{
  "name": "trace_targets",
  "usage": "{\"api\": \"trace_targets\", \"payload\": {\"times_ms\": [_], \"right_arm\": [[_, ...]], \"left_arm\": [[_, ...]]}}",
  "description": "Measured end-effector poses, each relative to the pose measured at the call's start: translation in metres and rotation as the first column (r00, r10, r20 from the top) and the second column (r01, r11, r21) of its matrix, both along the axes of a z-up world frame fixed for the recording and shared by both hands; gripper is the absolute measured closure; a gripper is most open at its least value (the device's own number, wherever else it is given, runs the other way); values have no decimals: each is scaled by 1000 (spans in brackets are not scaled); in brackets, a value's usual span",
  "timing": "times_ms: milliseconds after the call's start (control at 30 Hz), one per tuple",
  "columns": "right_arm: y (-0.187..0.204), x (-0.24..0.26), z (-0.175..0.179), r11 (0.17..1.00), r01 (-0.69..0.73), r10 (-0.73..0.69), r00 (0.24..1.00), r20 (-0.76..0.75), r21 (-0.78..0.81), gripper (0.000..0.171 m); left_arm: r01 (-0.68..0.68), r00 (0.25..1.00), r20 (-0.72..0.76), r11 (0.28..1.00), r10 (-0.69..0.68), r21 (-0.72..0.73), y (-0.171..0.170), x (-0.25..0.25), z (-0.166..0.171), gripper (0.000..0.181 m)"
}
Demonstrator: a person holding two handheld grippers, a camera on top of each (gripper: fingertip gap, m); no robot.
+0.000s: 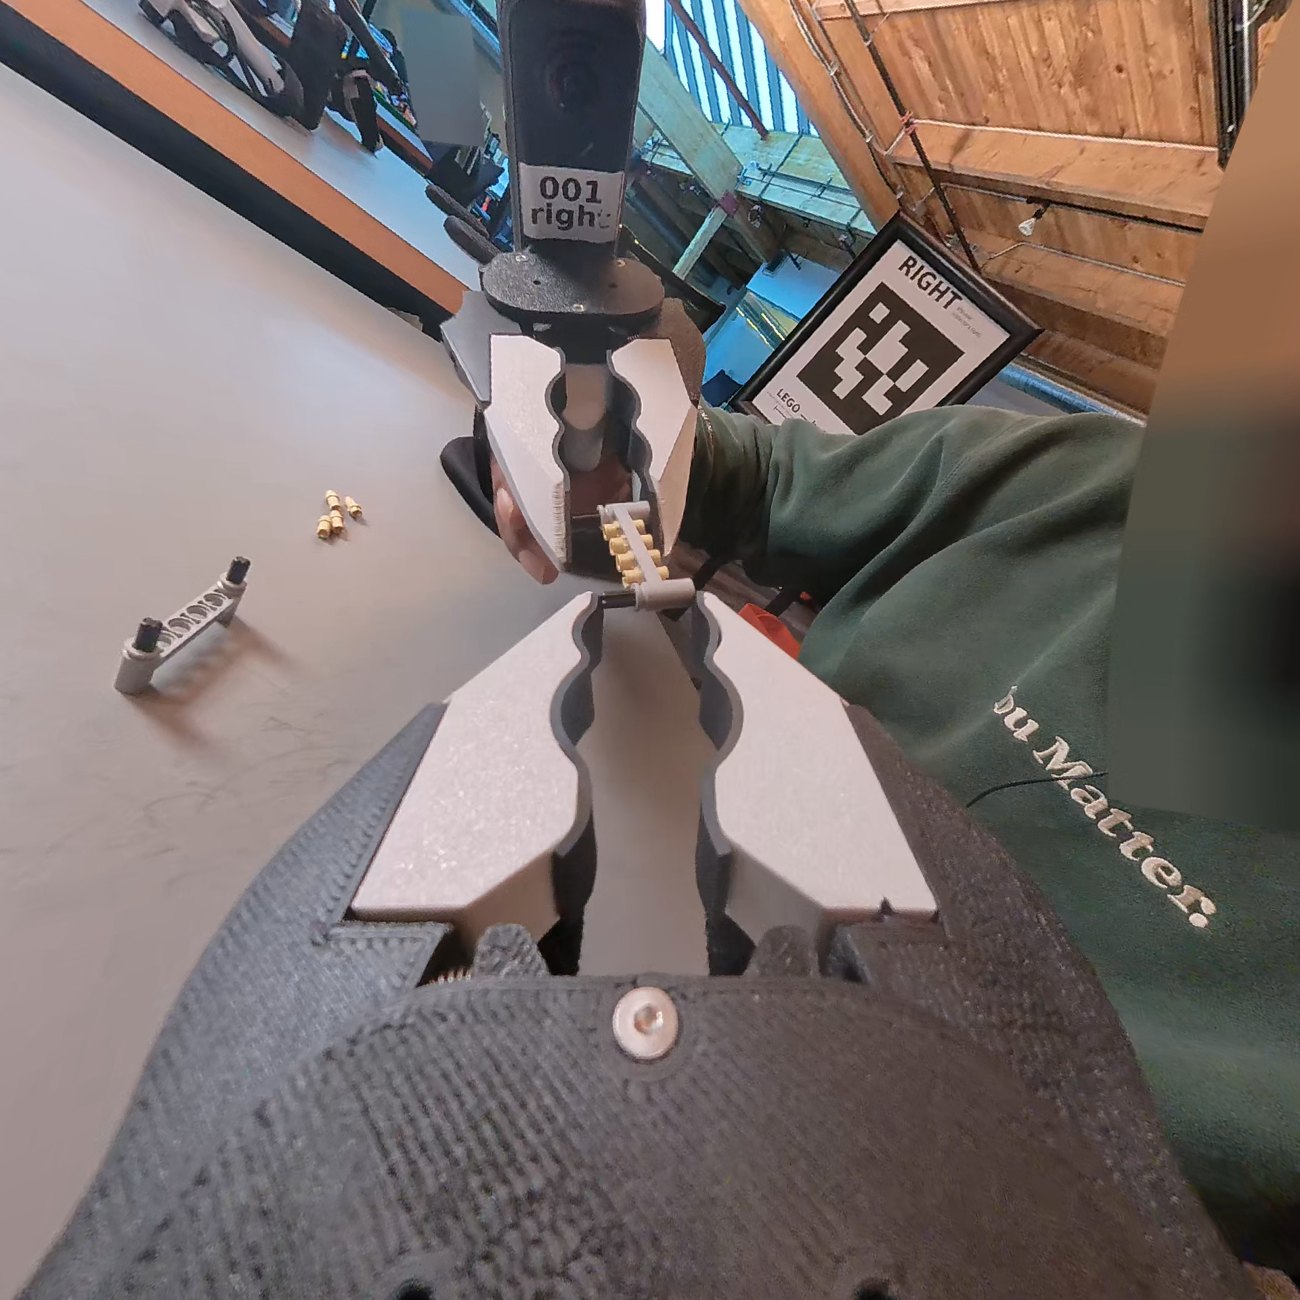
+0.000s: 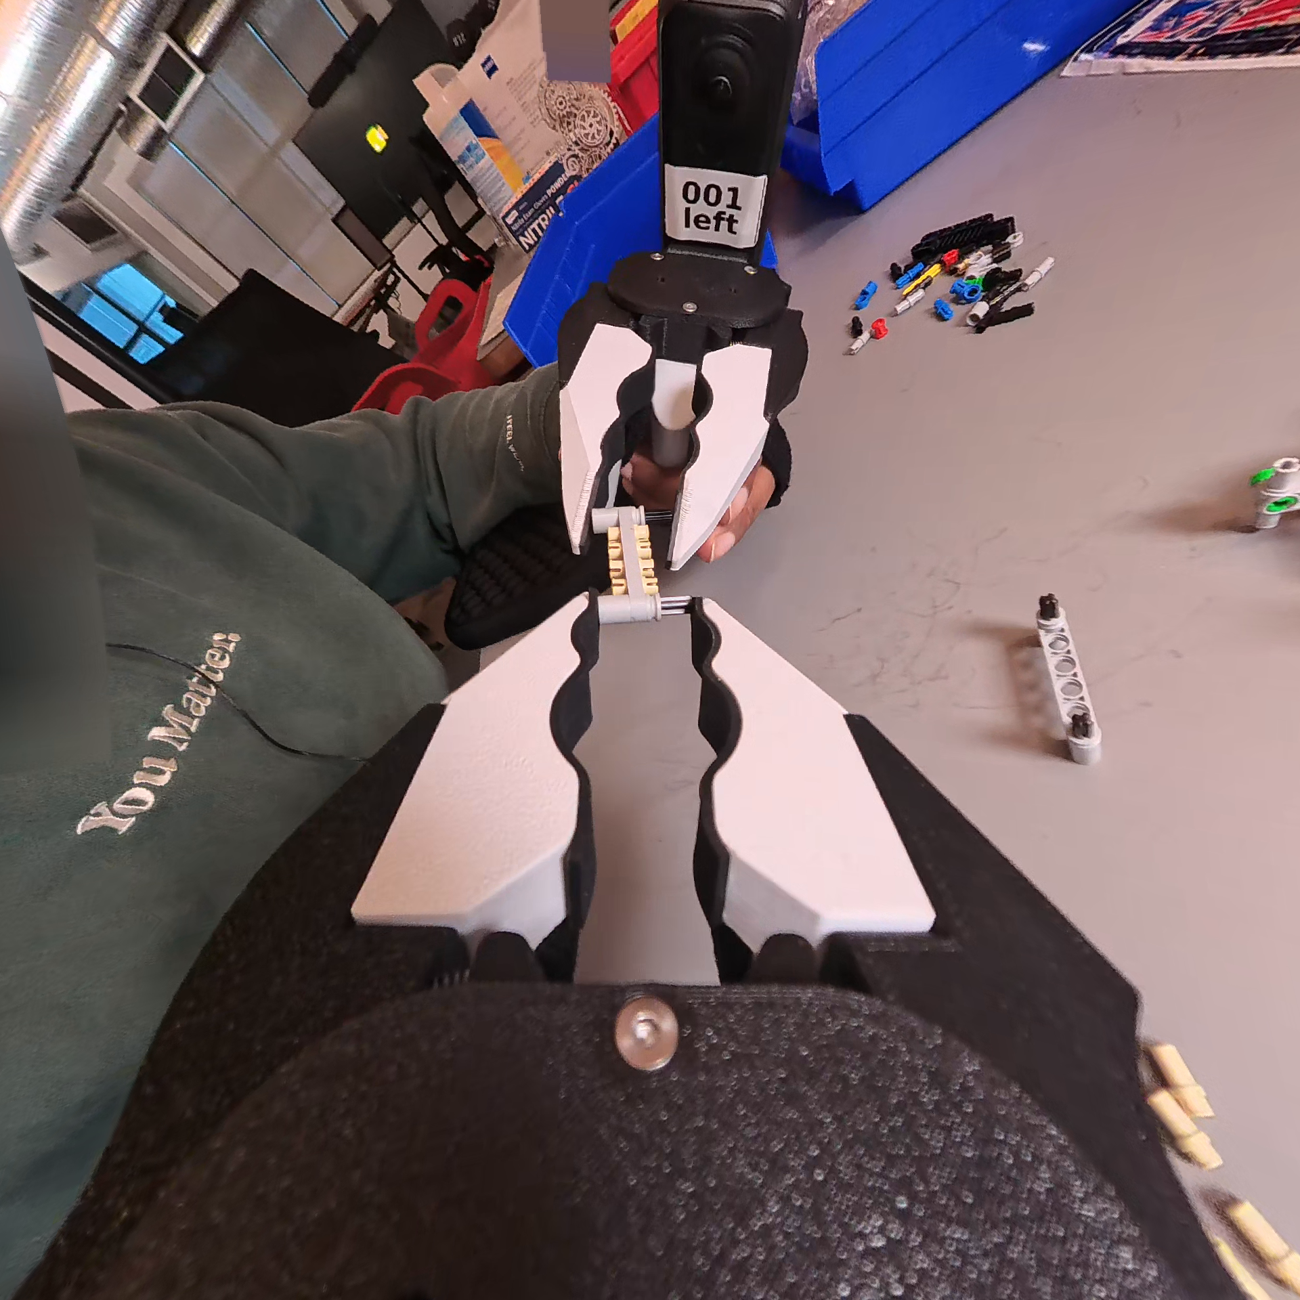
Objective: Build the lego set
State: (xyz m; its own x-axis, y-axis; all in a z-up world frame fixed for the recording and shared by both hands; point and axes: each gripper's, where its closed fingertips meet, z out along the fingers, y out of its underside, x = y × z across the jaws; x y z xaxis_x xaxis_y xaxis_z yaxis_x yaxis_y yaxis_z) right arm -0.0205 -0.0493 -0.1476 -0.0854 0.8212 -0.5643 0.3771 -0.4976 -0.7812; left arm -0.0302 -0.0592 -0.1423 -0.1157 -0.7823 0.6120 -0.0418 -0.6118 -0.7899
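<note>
A: Gripping one end each, the two tools meet tip to tip over the grey table (image 2: 985,492). The left gripper (image 1: 646,601) is clenched on the near end of a small grey lego beam assembly (image 1: 636,552), its tips pinching the grey connector and the black pin sticking out sideways.

B: And the right gripper (image 2: 641,606)?

A: Clenched on the opposite end of the same assembly, seen in its own camera as a grey connector with a dark pin caught between the tips. The beam runs straight between the two tools, held off the table, with a row of tan pins (image 2: 631,559) pushed through its holes.

B: What lies farther out?

A: A second grey beam (image 2: 1066,679) rests flat on the table, well apart from the grippers, with a black pin standing at each end and open holes between. A few loose tan pegs (image 1: 336,515) sit together on the table beyond it in the left wrist view. Farther back there is a scatter of small black, blue, red and yellow parts (image 2: 957,278), a grey-and-green connector piece (image 2: 1277,492) near the right edge, and blue bins (image 2: 914,105) behind.

B: And the person?

A: A green sleeve (image 1: 914,506) reaches to each tool
</note>
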Motion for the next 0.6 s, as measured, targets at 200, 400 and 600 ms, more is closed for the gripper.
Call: {"api": "trace_targets", "payload": {"times_ms": [200, 400, 600], "right_arm": [[2, -1, -2, 1000, 10, -10, 1000, -7, 7, 147], [16, -4, -5, 895, 86, -56, 995, -81, 437, 147], [20, -5, -2, 499, 143, -10, 987, -159, 855, 147]], "left_arm": [[-7, 1000, 2, 1000, 7, -9, 2, 0, -1, 158], [-52, 998, 31, 998, 53, -38, 12, -5, 0, 155], [-77, 996, 34, 995, 78, -57, 18, -9, -2, 168]]}}
